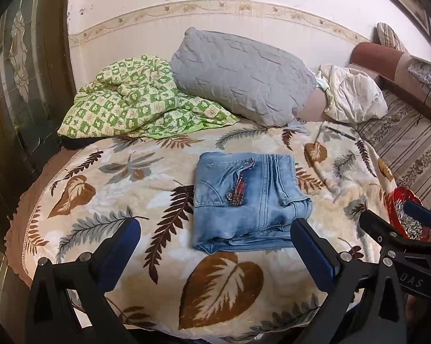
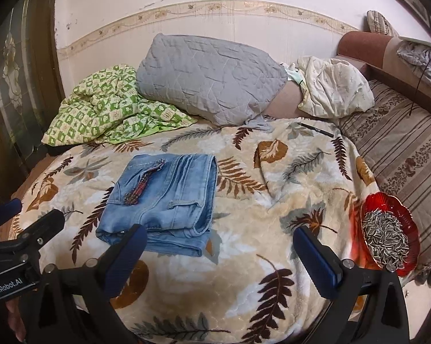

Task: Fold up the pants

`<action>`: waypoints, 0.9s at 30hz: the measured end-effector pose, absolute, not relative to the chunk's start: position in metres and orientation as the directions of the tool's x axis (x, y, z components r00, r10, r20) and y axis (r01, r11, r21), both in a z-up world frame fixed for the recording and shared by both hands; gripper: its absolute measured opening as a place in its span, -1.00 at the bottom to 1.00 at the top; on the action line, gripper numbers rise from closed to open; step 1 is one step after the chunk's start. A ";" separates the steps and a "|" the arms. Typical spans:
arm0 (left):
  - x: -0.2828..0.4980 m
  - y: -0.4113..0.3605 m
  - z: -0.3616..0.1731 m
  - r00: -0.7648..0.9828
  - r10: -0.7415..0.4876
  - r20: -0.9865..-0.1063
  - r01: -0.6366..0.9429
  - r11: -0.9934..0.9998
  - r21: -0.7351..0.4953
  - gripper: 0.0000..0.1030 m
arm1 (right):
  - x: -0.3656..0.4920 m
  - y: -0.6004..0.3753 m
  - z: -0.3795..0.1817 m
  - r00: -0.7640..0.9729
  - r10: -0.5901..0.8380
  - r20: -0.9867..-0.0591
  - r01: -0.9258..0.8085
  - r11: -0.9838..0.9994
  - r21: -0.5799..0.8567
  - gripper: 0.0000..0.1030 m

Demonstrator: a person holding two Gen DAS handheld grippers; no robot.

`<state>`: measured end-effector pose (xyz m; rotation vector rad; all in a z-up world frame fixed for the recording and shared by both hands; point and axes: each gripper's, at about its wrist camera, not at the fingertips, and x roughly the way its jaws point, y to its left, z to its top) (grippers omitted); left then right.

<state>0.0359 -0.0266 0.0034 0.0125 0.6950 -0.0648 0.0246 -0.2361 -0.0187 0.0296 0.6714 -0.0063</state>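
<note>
Light blue jeans [image 1: 248,200] lie folded into a compact rectangle on the leaf-patterned blanket [image 1: 129,189]; they also show in the right wrist view [image 2: 164,200]. My left gripper [image 1: 215,255] is open and empty, held above the blanket just in front of the jeans. My right gripper [image 2: 218,258] is open and empty, in front of and to the right of the jeans. The right gripper shows at the right edge of the left wrist view [image 1: 399,223]. The left gripper shows at the left edge of the right wrist view [image 2: 29,215].
A green checked quilt [image 1: 135,100], a grey pillow [image 1: 241,74] and a cream bundle [image 1: 353,94] lie at the back by the wall. A red dish of sunflower seeds [image 2: 387,238] sits at the blanket's right edge. A black pen [image 2: 317,130] lies near the pillow.
</note>
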 end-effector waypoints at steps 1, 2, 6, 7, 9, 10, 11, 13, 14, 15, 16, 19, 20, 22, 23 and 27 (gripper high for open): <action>0.035 -0.025 0.004 0.768 -0.057 -0.638 0.061 0.998 -0.016 1.00 | 0.023 -0.236 -0.018 0.785 0.002 -0.619 0.016 1.000 0.023 1.00; 0.035 -0.023 0.005 0.770 -0.059 -0.636 0.058 0.998 -0.023 1.00 | 0.022 -0.235 -0.017 0.788 0.000 -0.616 0.018 1.000 0.022 1.00; 0.032 -0.018 0.007 0.772 -0.055 -0.633 0.049 0.998 -0.027 1.00 | 0.019 -0.235 -0.014 0.791 0.004 -0.611 0.015 1.000 0.026 1.00; 0.031 -0.017 0.007 0.771 -0.056 -0.634 0.050 0.998 -0.027 1.00 | 0.018 -0.235 -0.014 0.792 0.001 -0.610 0.018 1.000 0.025 1.00; 0.030 -0.017 0.007 0.771 -0.056 -0.635 0.051 0.998 -0.026 1.00 | 0.017 -0.236 -0.014 0.792 0.000 -0.610 0.021 0.999 0.028 1.00; 0.030 -0.017 0.007 0.771 -0.057 -0.634 0.053 0.998 -0.025 1.00 | 0.017 -0.236 -0.014 0.792 0.000 -0.611 0.023 0.999 0.030 1.00; 0.030 -0.017 0.007 0.770 -0.057 -0.635 0.054 0.998 -0.024 1.00 | 0.016 -0.237 -0.014 0.791 -0.002 -0.612 0.025 0.999 0.030 1.00; 0.029 -0.017 0.007 0.772 -0.056 -0.633 0.052 0.998 -0.024 1.00 | 0.016 -0.237 -0.014 0.791 -0.004 -0.612 0.028 0.999 0.029 1.00; 0.029 -0.016 0.007 0.772 -0.057 -0.633 0.052 0.998 -0.027 1.00 | 0.015 -0.238 -0.014 0.790 -0.005 -0.613 0.028 0.999 0.028 1.00; 0.029 -0.016 0.007 0.771 -0.058 -0.634 0.052 0.998 -0.028 1.00 | 0.015 -0.238 -0.015 0.789 -0.005 -0.614 0.028 0.999 0.027 1.00; 0.029 -0.016 0.007 0.771 -0.060 -0.634 0.054 0.998 -0.029 1.00 | 0.015 -0.238 -0.015 0.789 -0.005 -0.615 0.027 0.999 0.026 1.00; 0.028 -0.015 0.006 0.775 -0.061 -0.629 0.055 0.998 -0.029 1.00 | 0.015 -0.238 -0.015 0.788 -0.006 -0.616 0.029 0.999 0.027 1.00; 0.027 -0.015 0.006 0.774 -0.062 -0.630 0.056 0.998 -0.030 1.00 | 0.015 -0.238 -0.015 0.787 -0.005 -0.617 0.028 0.999 0.028 1.00; 0.027 -0.014 0.005 0.772 -0.067 -0.632 0.055 0.998 -0.038 1.00 | 0.015 -0.238 -0.015 0.788 -0.006 -0.616 0.030 0.999 0.027 1.00; 0.027 -0.014 0.005 0.771 -0.072 -0.633 0.056 0.997 -0.045 1.00 | 0.015 -0.238 -0.016 0.787 -0.006 -0.616 0.030 0.999 0.029 1.00; 0.028 -0.015 0.005 0.765 -0.079 -0.639 0.058 0.997 -0.054 1.00 | 0.014 -0.239 -0.017 0.786 -0.007 -0.618 0.032 0.999 0.029 1.00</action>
